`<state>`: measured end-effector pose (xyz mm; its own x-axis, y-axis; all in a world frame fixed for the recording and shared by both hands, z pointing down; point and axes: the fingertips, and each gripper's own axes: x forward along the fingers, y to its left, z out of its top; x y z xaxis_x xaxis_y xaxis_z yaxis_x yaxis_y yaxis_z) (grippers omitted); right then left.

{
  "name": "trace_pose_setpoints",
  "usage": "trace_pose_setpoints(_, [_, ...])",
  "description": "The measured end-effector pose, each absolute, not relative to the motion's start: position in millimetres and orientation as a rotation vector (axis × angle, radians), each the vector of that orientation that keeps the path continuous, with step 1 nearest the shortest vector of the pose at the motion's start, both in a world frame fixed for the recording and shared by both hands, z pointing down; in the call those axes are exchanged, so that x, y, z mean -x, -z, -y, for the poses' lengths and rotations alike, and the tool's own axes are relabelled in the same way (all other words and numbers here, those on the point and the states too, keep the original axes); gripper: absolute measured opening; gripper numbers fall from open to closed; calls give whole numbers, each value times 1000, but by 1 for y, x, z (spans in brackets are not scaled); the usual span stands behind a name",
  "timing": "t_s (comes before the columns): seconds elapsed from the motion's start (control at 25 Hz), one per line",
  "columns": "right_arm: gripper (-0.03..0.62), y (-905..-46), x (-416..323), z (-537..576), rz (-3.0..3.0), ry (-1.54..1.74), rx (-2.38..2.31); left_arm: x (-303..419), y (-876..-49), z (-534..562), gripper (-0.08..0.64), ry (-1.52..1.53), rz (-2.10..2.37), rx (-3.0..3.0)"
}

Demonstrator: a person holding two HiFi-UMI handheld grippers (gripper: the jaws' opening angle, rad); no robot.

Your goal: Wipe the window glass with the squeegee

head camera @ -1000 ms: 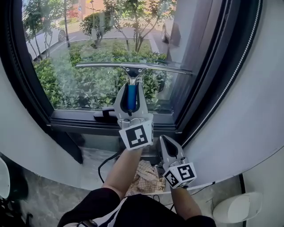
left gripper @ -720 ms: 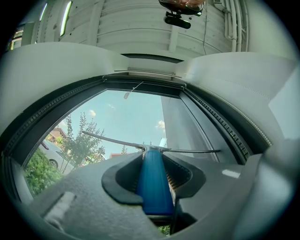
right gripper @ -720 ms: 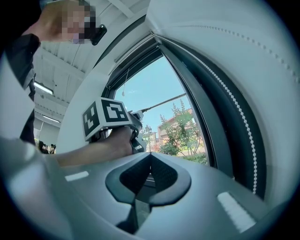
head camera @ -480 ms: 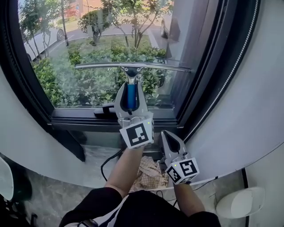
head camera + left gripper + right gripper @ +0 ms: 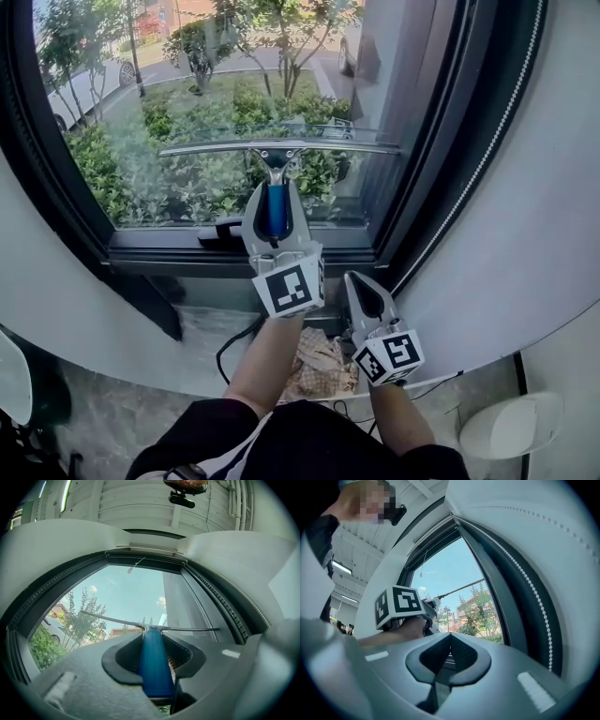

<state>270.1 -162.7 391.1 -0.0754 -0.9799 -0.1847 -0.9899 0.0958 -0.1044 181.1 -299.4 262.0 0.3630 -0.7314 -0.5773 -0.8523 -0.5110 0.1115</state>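
Observation:
My left gripper [image 5: 272,208] is shut on the blue handle of the squeegee [image 5: 274,208]. The squeegee's long blade [image 5: 278,147] lies level against the lower part of the window glass [image 5: 187,103]. In the left gripper view the blue handle [image 5: 153,663] runs between the jaws up to the blade [image 5: 140,624]. My right gripper [image 5: 361,300] hangs lower and to the right, below the sill, shut with nothing in it. The right gripper view shows its jaws closed together [image 5: 449,656], and the left gripper's marker cube [image 5: 397,605] is in sight beside the glass.
A dark window frame [image 5: 427,159] surrounds the pane, with a black latch handle [image 5: 223,231] on the bottom rail. A patterned cloth [image 5: 319,361] lies on the floor below. A white curved wall [image 5: 525,234] rises at the right. Shrubs and a parked car are outside.
The squeegee blade has slid a little lower on the glass with my left gripper. My right gripper has stayed almost still.

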Motion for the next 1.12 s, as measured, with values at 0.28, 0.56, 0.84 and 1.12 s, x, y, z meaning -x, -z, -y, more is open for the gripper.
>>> trace_pose_setpoints(0.28, [6, -394, -270, 162, -2153, -57, 1985, -180, -263, 297, 132, -844, -1414, 2413])
trace_pose_setpoints(0.56, [6, -397, -268, 163, -2164, -57, 1989, -178, -278, 297, 132, -815, -1434, 2422])
trace_pose_setpoints(0.84, [6, -399, -267, 163, -2166, -53, 1987, -178, -291, 296, 132, -782, -1434, 2444])
trace_pose_setpoints(1.12, [6, -398, -263, 164, -2170, -39, 1983, -178, -303, 295, 132, -749, -1442, 2470])
